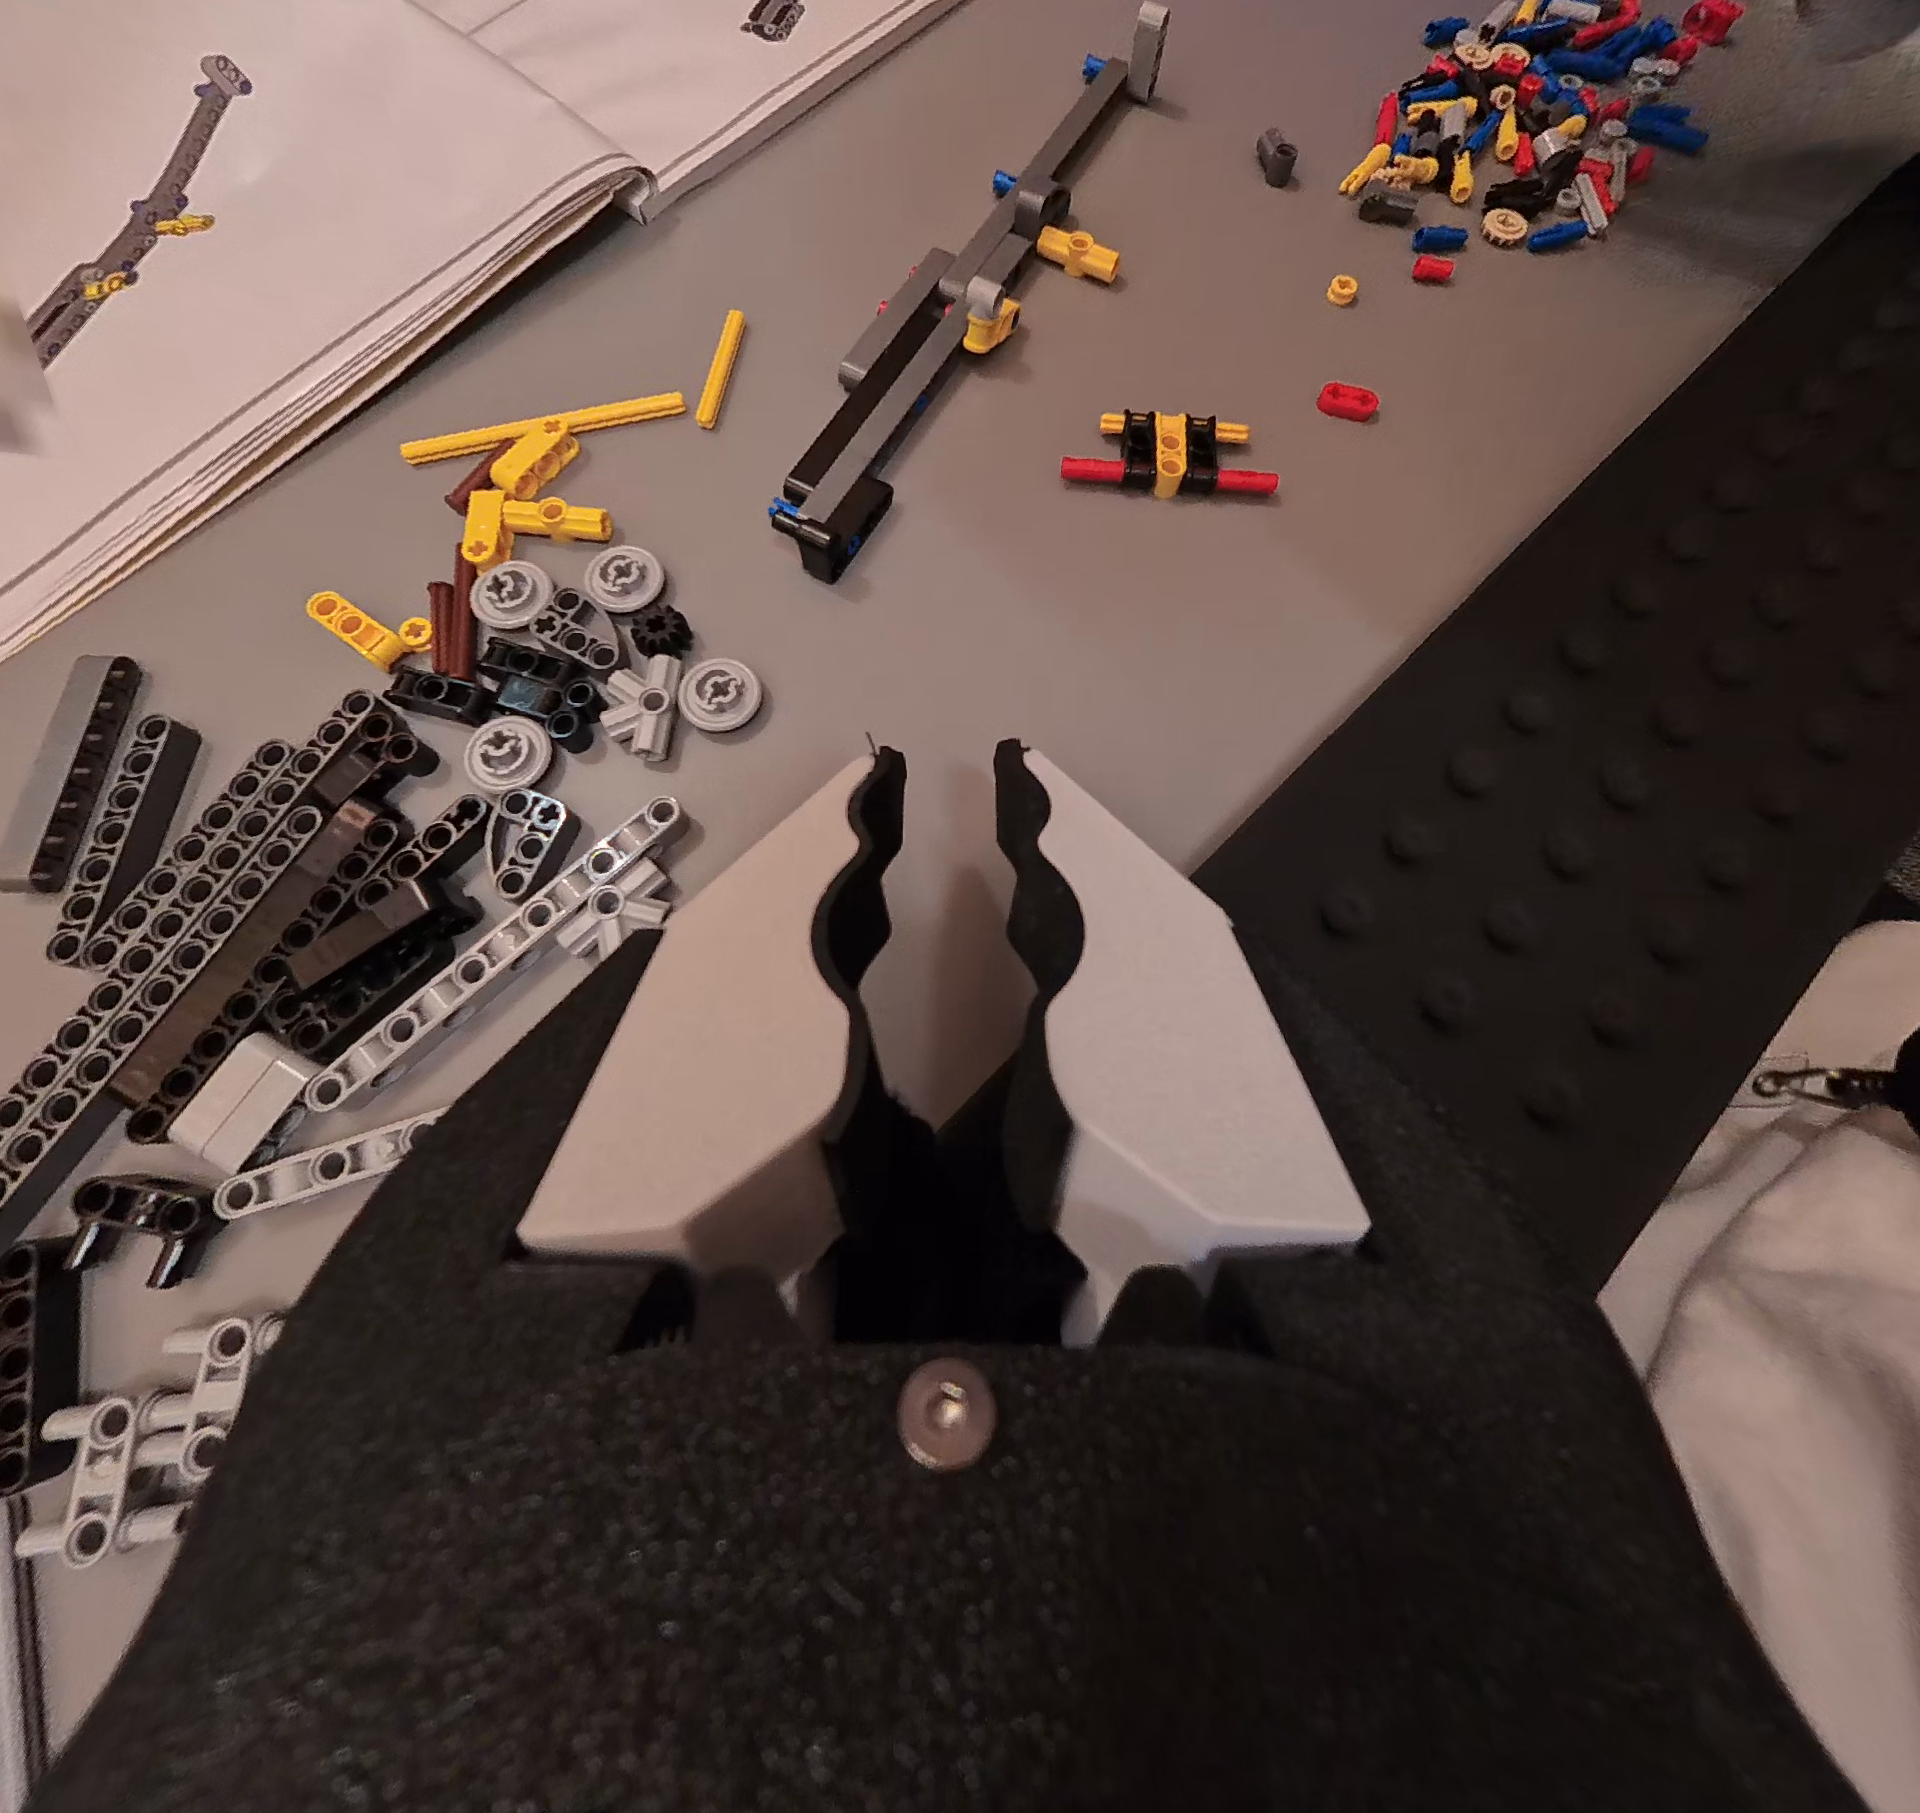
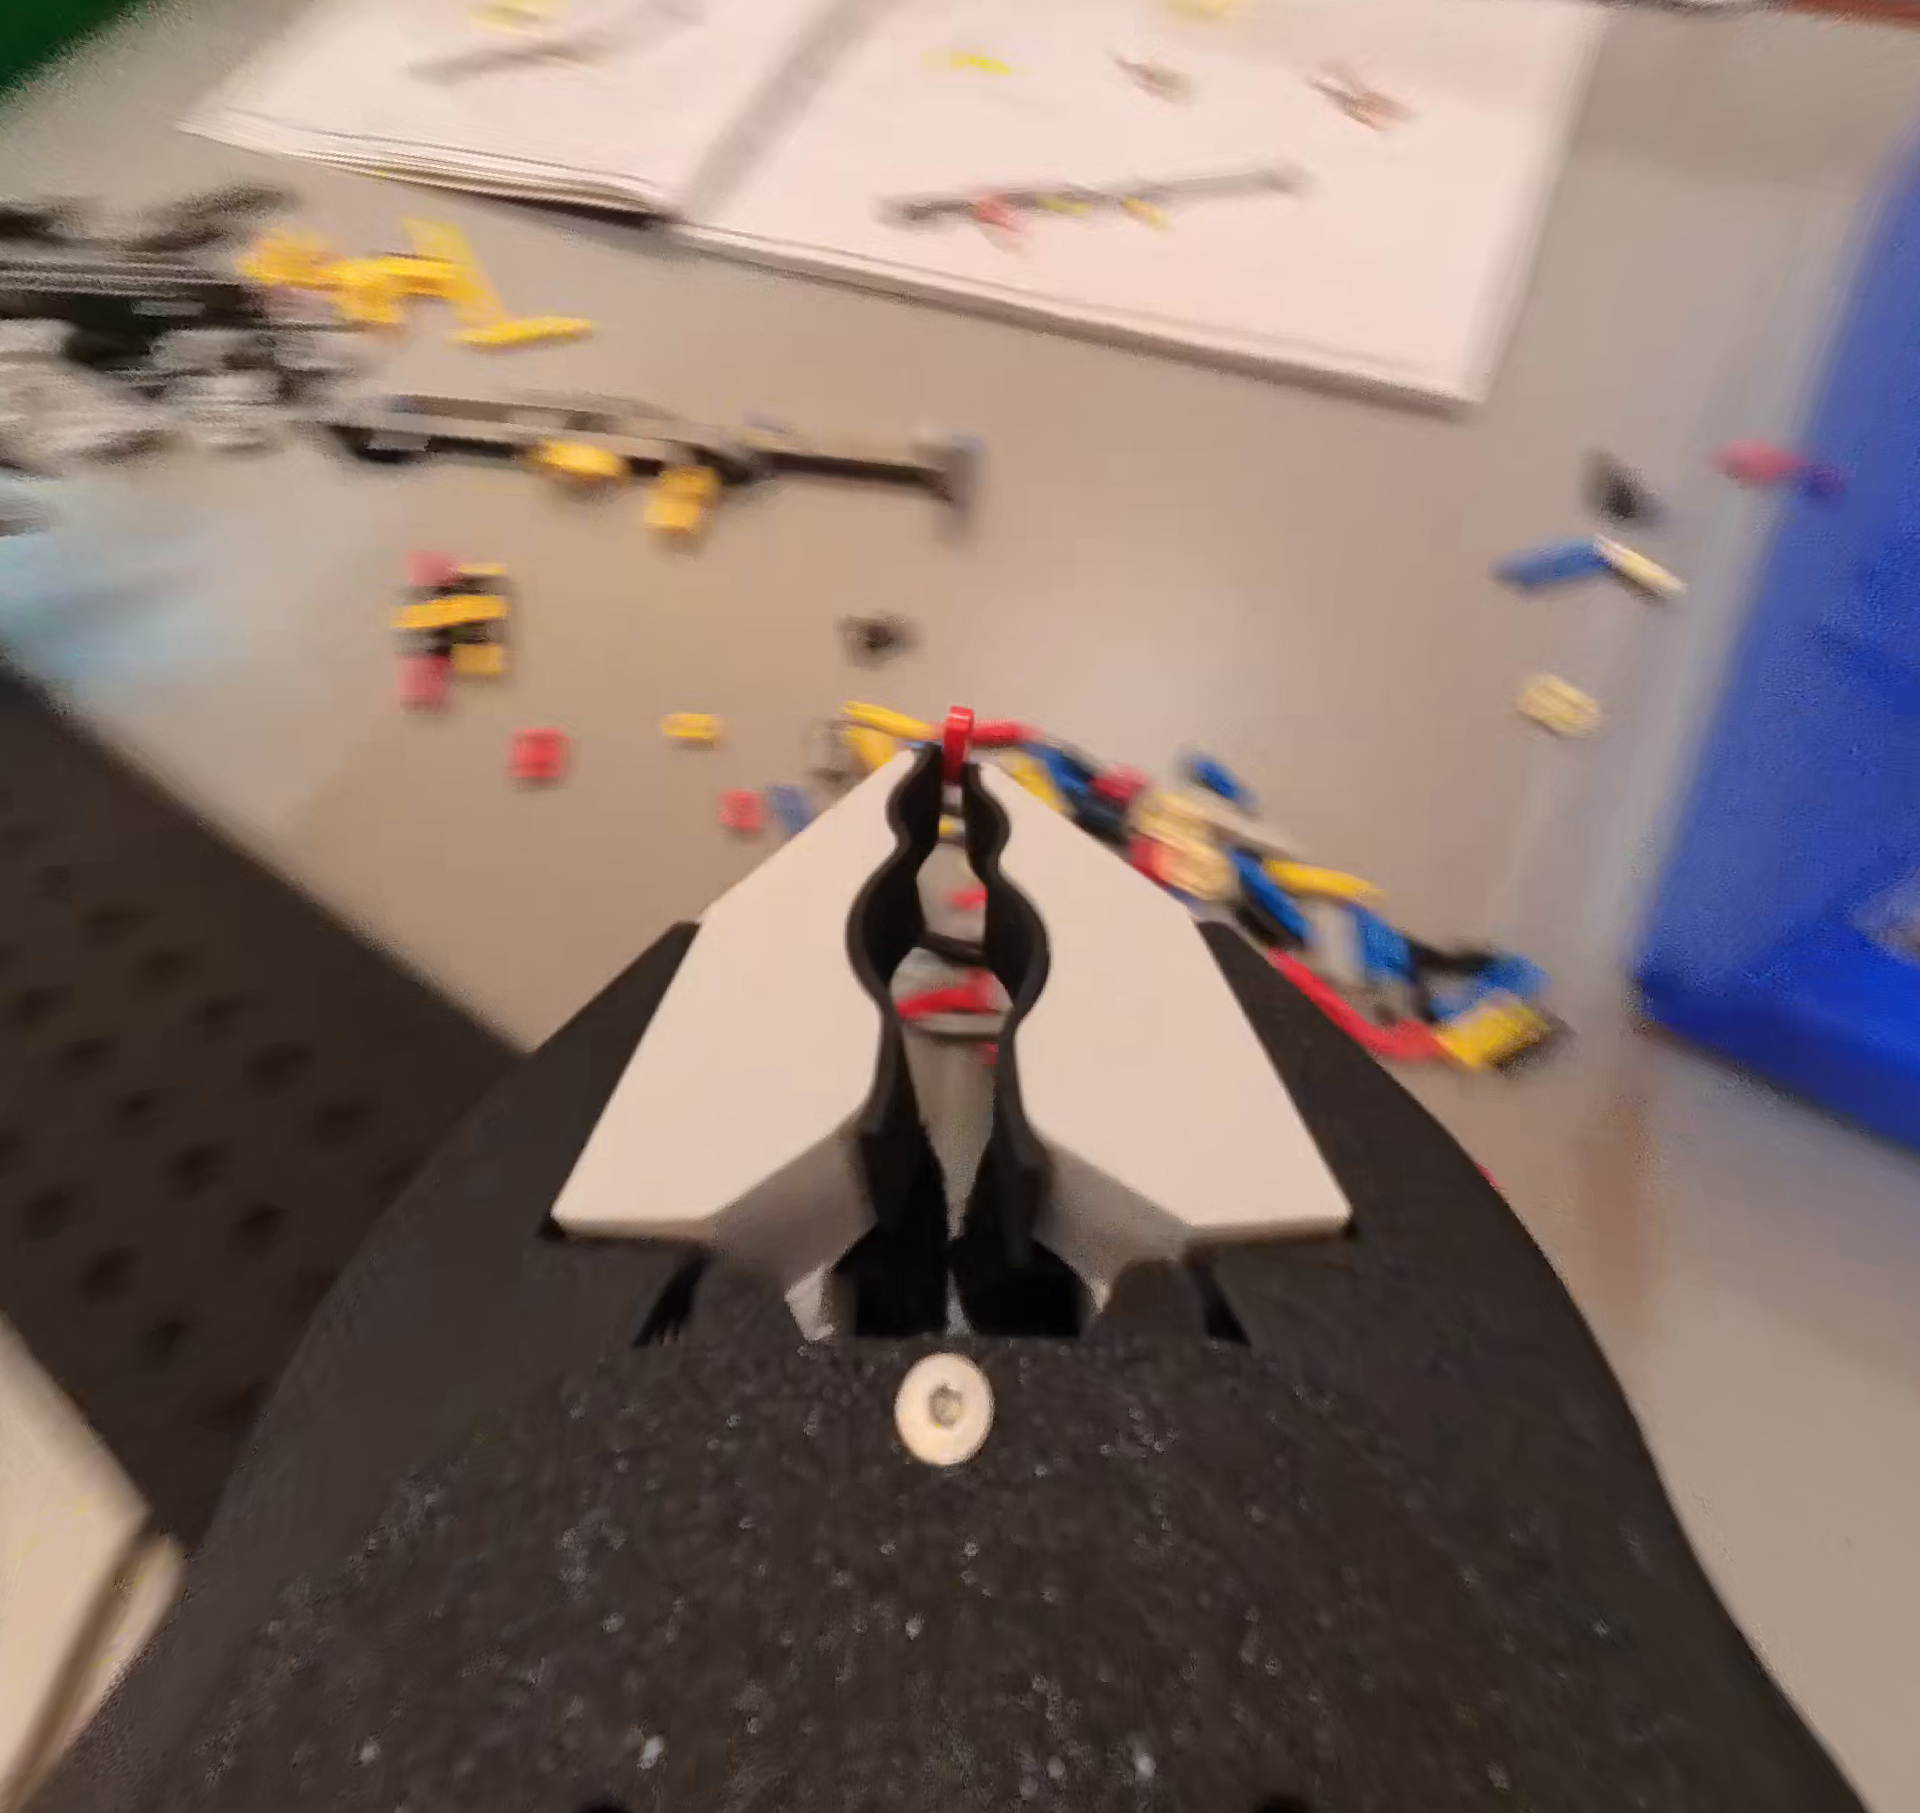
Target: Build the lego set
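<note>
A grey table (image 1: 1195, 672) carries everything, with a black studded mat (image 1: 1621, 828) along its near edge.

The long build (image 1: 935, 309), a grey and black beam with yellow connectors and blue pins, lies flat mid-table, touched by neither gripper. Just beside it sits a small sub-build (image 1: 1169, 454) of yellow and black parts on red axles, and a red link (image 1: 1348, 401) lies a little apart from that.

The left gripper (image 1: 945, 750) hovers near the table edge with its jaws parted by a clear gap and nothing between them. The right gripper (image 2: 940, 761) is nearly closed, pinching a small red piece (image 2: 957, 740) at its very tips; the piece stands up above the tips.

The left wrist view is sharp: it shows the heap of black and grey beams (image 1: 239, 911), the yellow parts and grey discs (image 1: 582, 610), the open manual (image 1: 343, 153) and the small-parts pile (image 1: 1538, 122) of red, blue and yellow pins. The right wrist view is heavily blurred, but alone shows the held piece, a blue bin (image 2: 1808, 724) at the right and the small-parts pile just under and beyond that gripper.
</note>
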Available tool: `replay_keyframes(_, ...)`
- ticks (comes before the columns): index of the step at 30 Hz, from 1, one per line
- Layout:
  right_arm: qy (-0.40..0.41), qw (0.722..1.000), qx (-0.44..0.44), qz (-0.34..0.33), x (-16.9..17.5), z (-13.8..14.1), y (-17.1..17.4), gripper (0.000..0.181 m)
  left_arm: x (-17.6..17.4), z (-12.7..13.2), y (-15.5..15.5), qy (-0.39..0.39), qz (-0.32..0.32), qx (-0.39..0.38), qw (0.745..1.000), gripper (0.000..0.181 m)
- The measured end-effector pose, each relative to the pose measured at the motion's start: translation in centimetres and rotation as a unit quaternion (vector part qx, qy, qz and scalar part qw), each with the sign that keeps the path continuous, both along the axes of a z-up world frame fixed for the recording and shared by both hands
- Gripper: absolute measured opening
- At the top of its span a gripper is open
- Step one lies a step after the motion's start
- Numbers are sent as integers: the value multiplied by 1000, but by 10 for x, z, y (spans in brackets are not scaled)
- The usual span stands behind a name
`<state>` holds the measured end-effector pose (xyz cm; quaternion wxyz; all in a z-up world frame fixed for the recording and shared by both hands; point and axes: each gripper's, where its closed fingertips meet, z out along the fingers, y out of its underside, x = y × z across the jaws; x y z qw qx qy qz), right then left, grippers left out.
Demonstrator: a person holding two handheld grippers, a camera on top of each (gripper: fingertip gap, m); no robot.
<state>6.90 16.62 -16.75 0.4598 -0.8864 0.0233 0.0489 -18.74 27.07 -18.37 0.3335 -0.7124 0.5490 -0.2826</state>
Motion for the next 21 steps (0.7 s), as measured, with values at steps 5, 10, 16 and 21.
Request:
replay_keyframes(5,-23,983,-53,176,-94,-15,10,4,0,1,0,-2,-1,3,1000,16)
replay_keyframes(10,-54,974,-96,196,-112,-35,20,4,0,3,-1,-8,-1,11,1000,16)
replay_keyframes(16,-51,962,-100,250,-150,-36,30,4,0,2,-2,-7,-5,2,1000,17)
replay_keyframes(21,-110,954,-102,259,-159,-43,41,4,-1,4,-2,-13,-7,-5,1000,17)
